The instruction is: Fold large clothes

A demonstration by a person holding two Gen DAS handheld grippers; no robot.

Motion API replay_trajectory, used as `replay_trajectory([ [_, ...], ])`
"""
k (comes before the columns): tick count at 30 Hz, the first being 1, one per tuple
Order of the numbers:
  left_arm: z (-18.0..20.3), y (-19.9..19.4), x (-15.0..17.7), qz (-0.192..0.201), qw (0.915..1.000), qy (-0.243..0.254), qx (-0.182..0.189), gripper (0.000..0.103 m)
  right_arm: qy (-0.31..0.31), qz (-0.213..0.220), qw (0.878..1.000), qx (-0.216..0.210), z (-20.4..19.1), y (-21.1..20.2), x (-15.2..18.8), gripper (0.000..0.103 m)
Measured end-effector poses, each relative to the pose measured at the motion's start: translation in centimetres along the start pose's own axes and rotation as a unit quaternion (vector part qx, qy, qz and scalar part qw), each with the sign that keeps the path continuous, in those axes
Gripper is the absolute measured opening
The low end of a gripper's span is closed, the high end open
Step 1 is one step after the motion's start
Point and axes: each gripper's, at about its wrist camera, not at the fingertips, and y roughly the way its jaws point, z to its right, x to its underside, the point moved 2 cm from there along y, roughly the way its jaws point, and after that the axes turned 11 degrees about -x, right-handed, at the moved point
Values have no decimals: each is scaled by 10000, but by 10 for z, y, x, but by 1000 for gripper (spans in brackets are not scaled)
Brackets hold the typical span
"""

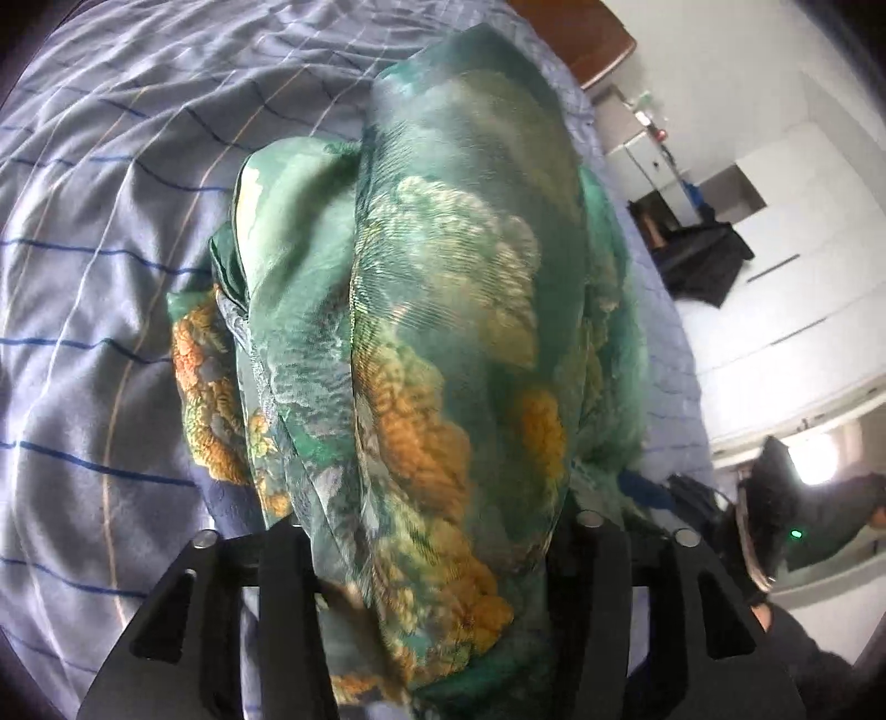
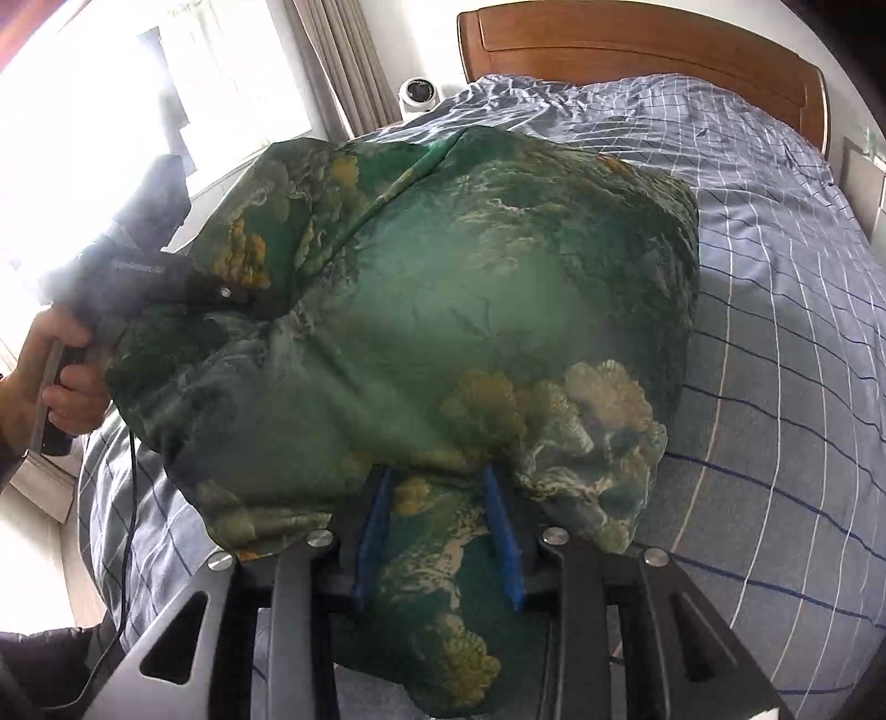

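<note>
Garment (image 2: pixel 421 332), a large green piece printed with orange and cream flowers, hangs bunched over the near part of the bed (image 2: pixel 775 288), which wears a blue-grey checked cover and has a wooden headboard (image 2: pixel 637 50) at the far end. It is carried by 2 grippers, not lying flat.

In the right wrist view the right gripper (image 2: pixel 437 531) has a fold of the cloth pinched between its 2 blue pads (image 2: pixel 501 531), which are drawn in on the fabric; I read that as a firm clamp. At the far left of that view a person's hand (image 2: pixel 61 376) holds the left gripper (image 2: pixel 166 277) up against the garment's left side. In the left wrist view the cloth drapes thickly over and between the left gripper's black fingers (image 1: pixel 288 598), which stand well apart. Its pads are hidden, so whether they press on the fabric or have let it loose I cannot tell.

By my judgement the folding is somewhere in the middle. The garment looks doubled over in thick layers, with a second layer showing on the left in the left wrist view, yet no edge is squared and nothing is flat. It remains to lay it on the cover, smooth it, and make whatever folds remain.
</note>
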Motion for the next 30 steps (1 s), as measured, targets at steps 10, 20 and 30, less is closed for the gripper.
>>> replay_trajectory([
  [10,-14,-100,16,817,9910,319,-1015,64,-6,84,9999,100,-16,-32,-21,48],
  [20,76,-96,-30,1949,9780,313,-682,82,239,306,9978,546,8,-68,-109,51],
  [30,-12,8,-30,1200,9738,-383,-1892,41,598,-19,9978,297,28,-11,-112,51],
])
